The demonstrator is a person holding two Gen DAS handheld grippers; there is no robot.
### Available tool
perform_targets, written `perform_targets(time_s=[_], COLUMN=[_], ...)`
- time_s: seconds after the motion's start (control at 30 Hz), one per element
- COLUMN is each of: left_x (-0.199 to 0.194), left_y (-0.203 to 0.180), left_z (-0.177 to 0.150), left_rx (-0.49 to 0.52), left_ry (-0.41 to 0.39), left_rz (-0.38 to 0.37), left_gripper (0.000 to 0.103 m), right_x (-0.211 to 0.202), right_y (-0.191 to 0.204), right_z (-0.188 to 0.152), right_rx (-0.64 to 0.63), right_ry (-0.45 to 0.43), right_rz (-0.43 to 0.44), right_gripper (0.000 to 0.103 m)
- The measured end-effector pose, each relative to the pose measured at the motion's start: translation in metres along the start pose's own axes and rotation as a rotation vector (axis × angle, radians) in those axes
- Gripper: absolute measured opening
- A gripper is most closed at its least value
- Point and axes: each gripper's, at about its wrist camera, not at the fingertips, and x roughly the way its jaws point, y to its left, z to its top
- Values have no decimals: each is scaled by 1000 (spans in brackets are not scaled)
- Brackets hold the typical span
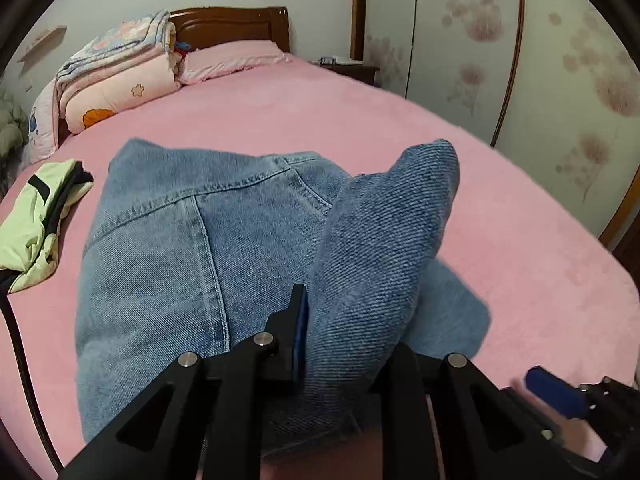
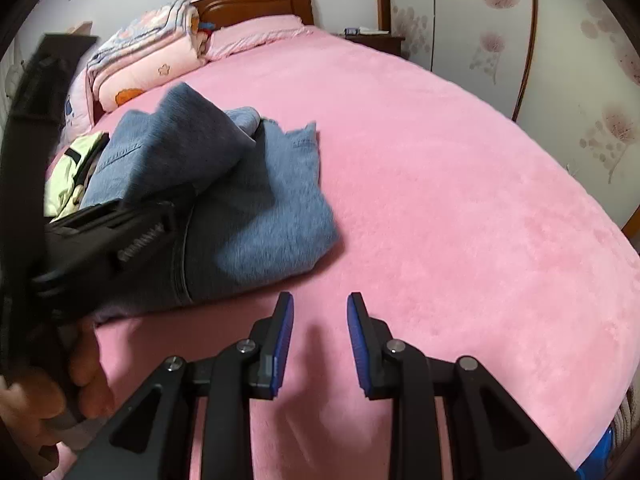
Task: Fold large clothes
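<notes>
A blue denim garment (image 1: 168, 256) lies partly folded on the pink bed (image 1: 320, 120). My left gripper (image 1: 344, 320) is shut on a thick fold of the denim (image 1: 380, 232) and holds it raised above the rest. The right finger is hidden behind the cloth. In the right wrist view the denim (image 2: 256, 216) lies at the left, with the left gripper's body (image 2: 100, 240) over it. My right gripper (image 2: 320, 320) is open and empty, over bare pink bedding just right of the denim. It also shows at the lower right of the left wrist view (image 1: 556, 396).
A folded light green garment (image 1: 36, 220) lies left of the denim. Stacked quilts (image 1: 120, 72) and a pink pillow (image 1: 232, 60) sit by the wooden headboard (image 1: 240, 24). A nightstand (image 1: 352, 68) and a floral wardrobe (image 1: 540, 60) stand to the right.
</notes>
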Motion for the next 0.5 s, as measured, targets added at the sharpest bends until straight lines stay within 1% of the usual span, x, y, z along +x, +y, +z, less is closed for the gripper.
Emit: perform_targets(time_s=[0.07, 0.1, 0.17, 0.2, 0.23, 0.27, 0.3, 0.33, 0.37, 0.4, 0.43, 0.47, 0.5], left_x=[1, 5, 13, 15, 14, 12, 8, 2, -2, -12, -22, -34, -46], left_y=[-2, -5, -8, -8, -7, -7, -7, -4, -7, -11, -11, -10, -8], left_z=[-5, -10, -19, -23, -26, -26, -25, -23, -22, -21, -20, -19, -20], left_rx=[5, 18, 42, 51, 57, 58, 51, 32, 21, 16, 11, 8, 6], left_ry=[0, 19, 52, 58, 54, 53, 60, 76, 85, 86, 75, 53, 27], left_rz=[-23, -25, -14, -8, -6, -15, -43, -106, -148, -175, -186, -186, -184], left_gripper=[13, 13, 13, 13, 16, 25, 32, 46, 57, 62, 71, 79, 80], right_x=[-2, -1, 5, 6, 8, 12, 12, 12, 12, 10, 6, 4, 0], right_y=[1, 0, -2, -3, -5, -7, -8, -9, -11, -12, -13, -13, -13], right_z=[0, 2, 2, 2, 3, 6, 6, 8, 10, 11, 13, 14, 16], right_rx=[4, 7, 14, 18, 24, 29, 34, 38, 41, 46, 54, 58, 61], right_ry=[-13, -12, 3, 12, 24, 33, 36, 36, 37, 35, 26, 20, 15], right_rz=[2, 1, -2, -2, -2, 2, 6, 6, 8, 12, 20, 24, 24], right_gripper=[26, 26, 27, 27, 27, 27, 27, 28, 29, 29, 29, 29, 29])
